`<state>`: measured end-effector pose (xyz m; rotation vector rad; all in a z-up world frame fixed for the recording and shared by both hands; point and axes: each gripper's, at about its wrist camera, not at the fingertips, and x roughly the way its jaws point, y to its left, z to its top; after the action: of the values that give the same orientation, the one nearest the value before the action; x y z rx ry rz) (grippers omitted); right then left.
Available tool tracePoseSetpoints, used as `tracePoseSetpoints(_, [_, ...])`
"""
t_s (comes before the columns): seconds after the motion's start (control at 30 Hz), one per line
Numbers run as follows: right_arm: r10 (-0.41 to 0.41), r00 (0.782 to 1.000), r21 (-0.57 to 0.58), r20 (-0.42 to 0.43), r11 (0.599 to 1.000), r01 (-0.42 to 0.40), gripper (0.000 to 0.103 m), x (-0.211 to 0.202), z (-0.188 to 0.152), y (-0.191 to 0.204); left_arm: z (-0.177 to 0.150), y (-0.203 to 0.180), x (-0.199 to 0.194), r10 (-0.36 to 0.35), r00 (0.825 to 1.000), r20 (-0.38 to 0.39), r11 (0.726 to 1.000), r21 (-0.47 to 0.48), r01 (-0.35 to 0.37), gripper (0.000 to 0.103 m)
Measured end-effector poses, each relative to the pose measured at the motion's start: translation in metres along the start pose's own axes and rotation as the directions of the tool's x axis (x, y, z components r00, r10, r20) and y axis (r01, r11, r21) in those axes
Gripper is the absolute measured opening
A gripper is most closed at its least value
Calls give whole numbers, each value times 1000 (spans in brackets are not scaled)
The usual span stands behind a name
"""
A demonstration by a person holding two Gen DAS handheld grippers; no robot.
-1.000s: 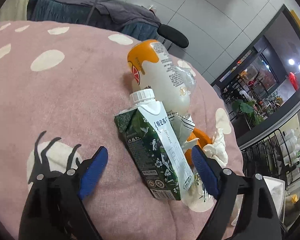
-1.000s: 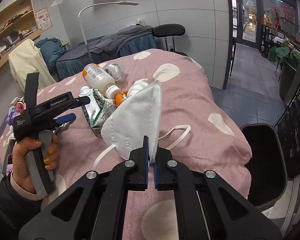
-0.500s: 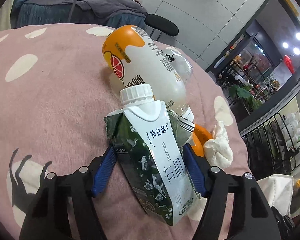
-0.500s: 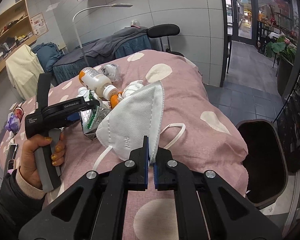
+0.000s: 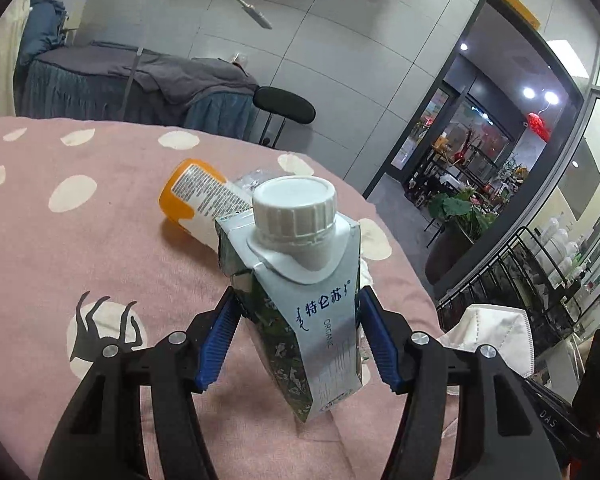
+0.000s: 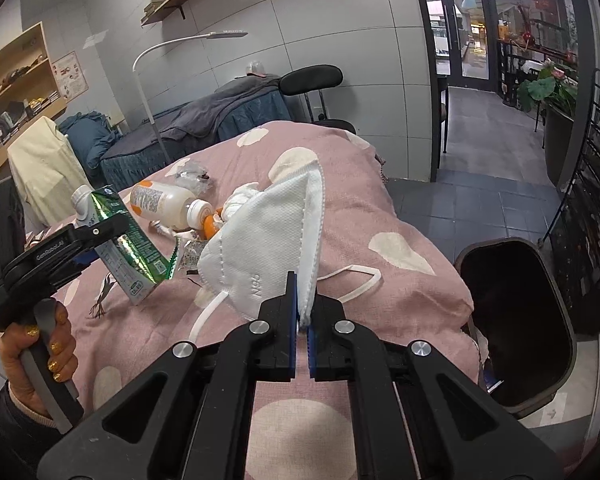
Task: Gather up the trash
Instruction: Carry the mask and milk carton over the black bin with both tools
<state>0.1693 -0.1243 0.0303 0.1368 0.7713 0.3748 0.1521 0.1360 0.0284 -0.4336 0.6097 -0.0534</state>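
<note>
the left gripper (image 5: 298,344) has come in around the milk carton (image 5: 300,300), jaws closing on its sides, and lifted it off the pink bed (image 5: 100,248); right gripper (image 6: 302,334) stays clenched on the mask (image 6: 268,248); both look ready for the bin (image 6: 516,320).

bottle (image 6: 168,204) on bed (image 6: 400,220) | bin (image 6: 516,320) right, probably lower

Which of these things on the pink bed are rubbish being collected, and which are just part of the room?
Rubbish job: milk carton, face mask, orange-capped bottle, crumpled tissue, clear wrapper, black bin.

Just there: pink blanket, lamp, stool, shelves.
</note>
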Motion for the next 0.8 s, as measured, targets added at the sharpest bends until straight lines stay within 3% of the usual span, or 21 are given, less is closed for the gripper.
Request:
tracePoseSetpoints(0.13, [-19,999,42,44,999,17,5,-11,1,-19,4,-23,-5,-27,999,32,998,50,26,59])
tracePoseSetpoints(0.23, [-63,995,78,75,995,57,5,-22,3,-39,4,-43,-2,-92,996,19,992,85,90,59])
tracePoseSetpoints(0.43, [-219,972,205,86,959,198,5,-38,-1,-108,0,-98,17,-203,979,-29,963,176,205,59])
tracePoseSetpoints(0.57, [-326,945,272,33,913,305,5,-30,-13,-159,-10,-138,33,-253,965,-67,934,244,262,59])
tracePoseSetpoints(0.8, [-416,900,323,-132,840,436,5,19,-45,-232,-37,-198,62,-310,932,-188,885,302,355,59])
